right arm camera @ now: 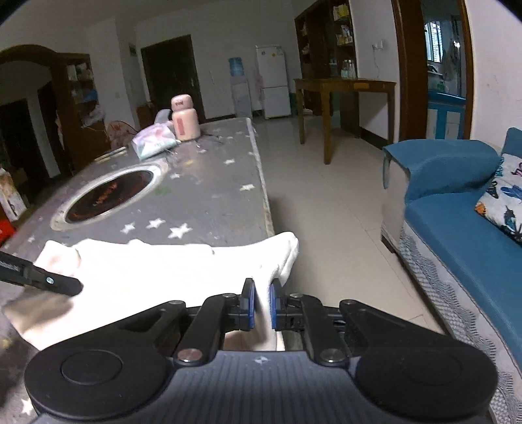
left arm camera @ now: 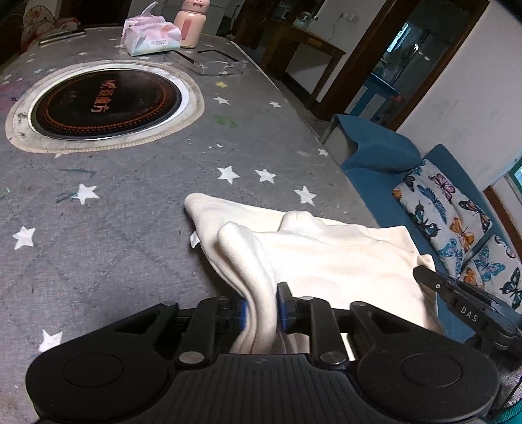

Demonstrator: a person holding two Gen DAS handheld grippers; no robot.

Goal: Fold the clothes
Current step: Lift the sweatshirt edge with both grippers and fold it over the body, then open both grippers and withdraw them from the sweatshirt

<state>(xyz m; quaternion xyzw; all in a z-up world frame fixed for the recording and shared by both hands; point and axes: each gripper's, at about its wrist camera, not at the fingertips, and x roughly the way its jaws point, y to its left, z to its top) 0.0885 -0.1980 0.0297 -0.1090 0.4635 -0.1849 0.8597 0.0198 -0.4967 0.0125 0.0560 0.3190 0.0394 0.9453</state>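
Grey cloth printed with white stars covers the desk (left arm camera: 137, 182), and at its near end lies the cream garment (left arm camera: 326, 254), bunched into soft folds with one rounded corner reaching toward the middle of the desk and its far side hanging just past the desk edge. Both grippers point forward and downward over it. At the left gripper (left arm camera: 262, 308), a thick fold of the garment runs up between the blue pads; the fingers (left arm camera: 283, 306) stand narrow around it, and the pads look to be touching the cloth on both sides. At the right gripper (right arm camera: 262, 305), seen from its own camera, the fingers (right arm camera: 249, 303) are nearly together and pinch a thinner edge of the same garment close to the desk's right edge. Each view shows the other gripper's black finger resting over the cloth from the side. Farther up the desk sits a round black cooktop (left arm camera: 104, 101) set into the surface, then a tissue pack (left arm camera: 150, 36), a pink bottle (left arm camera: 191, 22) and a pair of glasses (left arm camera: 218, 65). Beside the desk stands a blue sofa (right arm camera: 456, 208) with butterfly cushions (left arm camera: 456, 215).
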